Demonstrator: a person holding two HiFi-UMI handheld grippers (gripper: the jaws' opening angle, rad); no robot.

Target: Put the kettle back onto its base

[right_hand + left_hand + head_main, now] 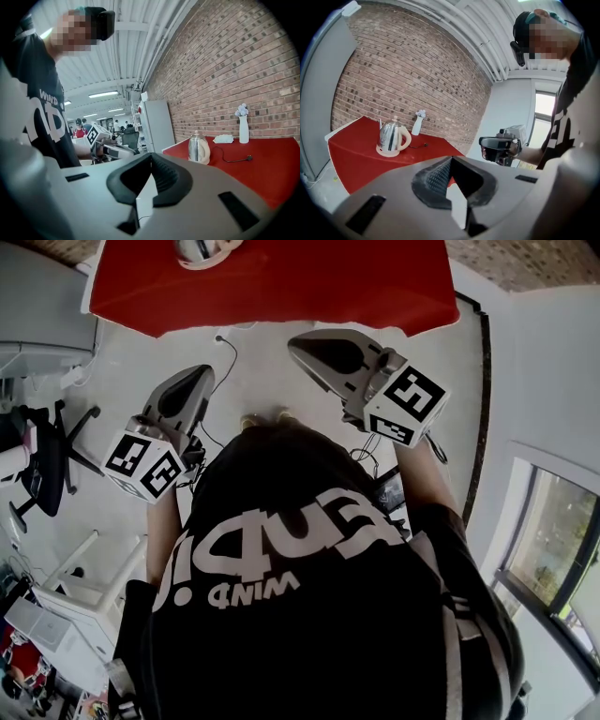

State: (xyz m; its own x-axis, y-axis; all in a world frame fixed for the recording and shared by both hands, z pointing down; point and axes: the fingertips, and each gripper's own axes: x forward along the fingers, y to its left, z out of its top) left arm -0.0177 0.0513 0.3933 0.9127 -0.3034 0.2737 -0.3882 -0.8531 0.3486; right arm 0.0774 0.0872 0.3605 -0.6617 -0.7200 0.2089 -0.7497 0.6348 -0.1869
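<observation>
Fingers [436, 176] on the left gripper [451, 160] are pressed together with nothing between them, and the right gripper [151, 155] is closed and empty too. Both hang level in front of the person's chest, well apart from the red surface [351, 159]. Out there, at 10 o'clock from the left fingertips and 3 o'clock from the right ones, stands the kettle [393, 137], and it looks seated on its cream base [387, 152], so the job reads as done or near enough. Its long axis runs straight up, 6 to 12. In the left gripper view the thin spout [380, 123] aims to 10 o'clock and the handle [407, 138] bulges to 3. Should it need reseating: part the fingers first, come in from the handle side, clamp the handle's upright run, keep the body vertical and lower it squarely onto the base.
</observation>
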